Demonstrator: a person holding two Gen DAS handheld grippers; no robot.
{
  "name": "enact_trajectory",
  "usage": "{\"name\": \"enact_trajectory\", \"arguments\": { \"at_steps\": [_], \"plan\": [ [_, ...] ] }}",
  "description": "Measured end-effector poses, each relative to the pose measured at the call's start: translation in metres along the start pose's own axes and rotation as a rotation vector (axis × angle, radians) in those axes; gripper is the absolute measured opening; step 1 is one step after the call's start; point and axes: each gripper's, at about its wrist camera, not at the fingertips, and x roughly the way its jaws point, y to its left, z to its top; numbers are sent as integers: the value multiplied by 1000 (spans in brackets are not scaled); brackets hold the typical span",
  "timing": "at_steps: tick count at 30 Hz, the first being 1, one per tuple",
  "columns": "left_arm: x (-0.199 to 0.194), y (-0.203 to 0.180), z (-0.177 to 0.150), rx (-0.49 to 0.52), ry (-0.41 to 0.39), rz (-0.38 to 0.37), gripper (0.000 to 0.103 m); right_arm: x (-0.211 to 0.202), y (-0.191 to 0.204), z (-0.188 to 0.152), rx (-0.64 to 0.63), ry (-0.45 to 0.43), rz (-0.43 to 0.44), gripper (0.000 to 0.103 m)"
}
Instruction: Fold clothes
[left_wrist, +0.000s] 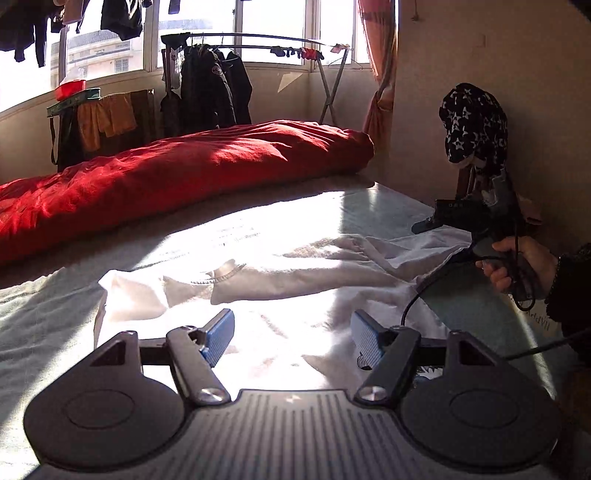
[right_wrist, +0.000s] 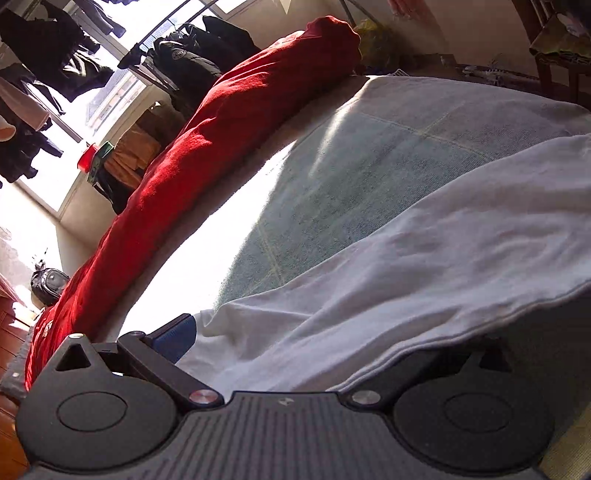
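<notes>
Left gripper (left_wrist: 291, 338) gapes wide above the white sweatshirt (left_wrist: 280, 273); only the right wrist view shows its hem draped over the right gripper (right_wrist: 295, 354), jaws unreadable.

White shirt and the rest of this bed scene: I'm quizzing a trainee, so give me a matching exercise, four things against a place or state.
Things:
1. white shirt
2. red quilt
3. left gripper
4. dark jackets

States:
A. hanging on the rack by the window
B. open, nothing between its pads
C. rolled along the far edge of the bed
D. spread out rumpled on the bed

Pairs: 1-D, 2-C, 3-B, 4-A
</notes>
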Motion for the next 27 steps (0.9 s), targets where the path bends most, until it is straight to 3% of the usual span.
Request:
{"name": "enact_trajectory", "arguments": {
  "at_steps": [5, 9, 11, 16, 20, 27],
  "plan": [
    [-3, 19, 35, -67, 150, 10, 71, -23, 34, -15, -46, 172, -140, 103],
    [-23, 42, 64, -186, 266, -22, 70, -49, 89, -39, -109, 337, -187, 103],
    [-34, 48, 73, -202, 277, -43, 71, -68, 124, -48, -109, 392, -191, 103],
    [-43, 68, 98, -224, 332, -49, 70, -107, 194, -54, -123, 379, -114, 103],
    [-26, 69, 105, -233, 391, 27, 70, -84, 222, -57, -293, 516, -111, 103],
    [7, 59, 95, -452, 432, 163, 71, -19, 214, -43, -498, 612, 19, 103]
  ]
}}
